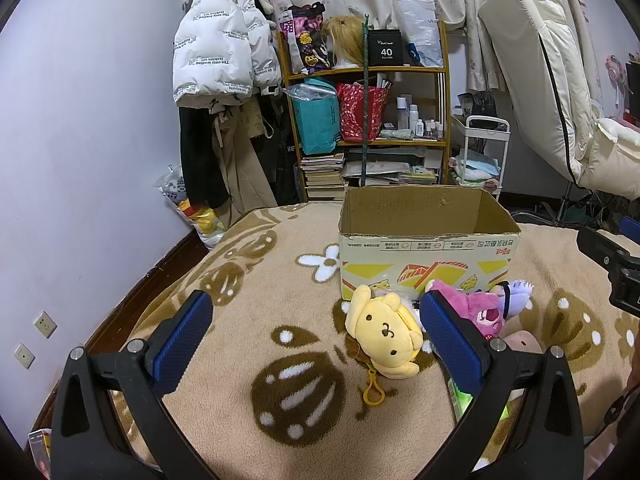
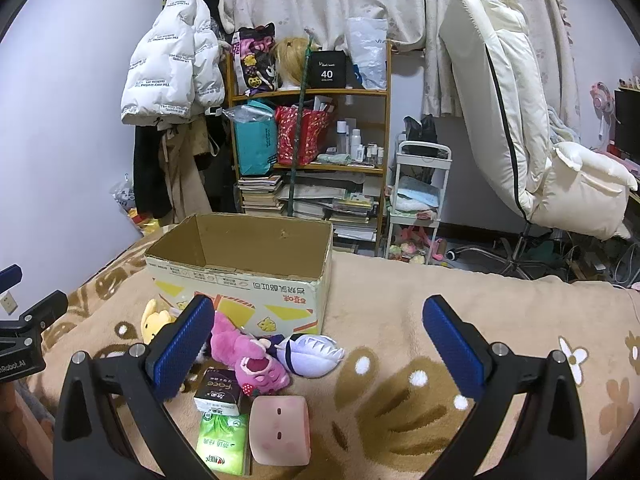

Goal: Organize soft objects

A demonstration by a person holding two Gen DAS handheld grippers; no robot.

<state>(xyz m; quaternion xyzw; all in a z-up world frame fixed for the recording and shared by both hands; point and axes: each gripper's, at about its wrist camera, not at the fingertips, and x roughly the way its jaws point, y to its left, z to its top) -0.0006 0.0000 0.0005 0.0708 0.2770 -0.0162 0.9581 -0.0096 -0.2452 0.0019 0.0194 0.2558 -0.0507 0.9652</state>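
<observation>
An open cardboard box [image 1: 428,246] [image 2: 240,280] stands empty on the brown blanket. In front of it lie a yellow dog plush [image 1: 384,332] [image 2: 154,318] with a key clip, a pink bear plush [image 1: 480,306] [image 2: 250,354], a purple-white plush [image 1: 518,294] [image 2: 312,354] and a pink square cushion [image 2: 280,434]. Two tissue packs, one white-brown [image 2: 220,396] and one green [image 2: 222,446], lie beside the cushion. My left gripper [image 1: 316,336] is open above the blanket, left of the yellow plush, holding nothing. My right gripper [image 2: 318,340] is open above the toys, holding nothing.
The blanket [image 1: 280,360] [image 2: 440,320] covers a bed. Beyond it stand a crowded shelf [image 1: 368,104] [image 2: 316,128], hanging coats [image 1: 224,52], a white trolley [image 2: 418,200] and a cream recliner chair [image 2: 532,140]. The right gripper's body [image 1: 616,272] shows at the left view's right edge.
</observation>
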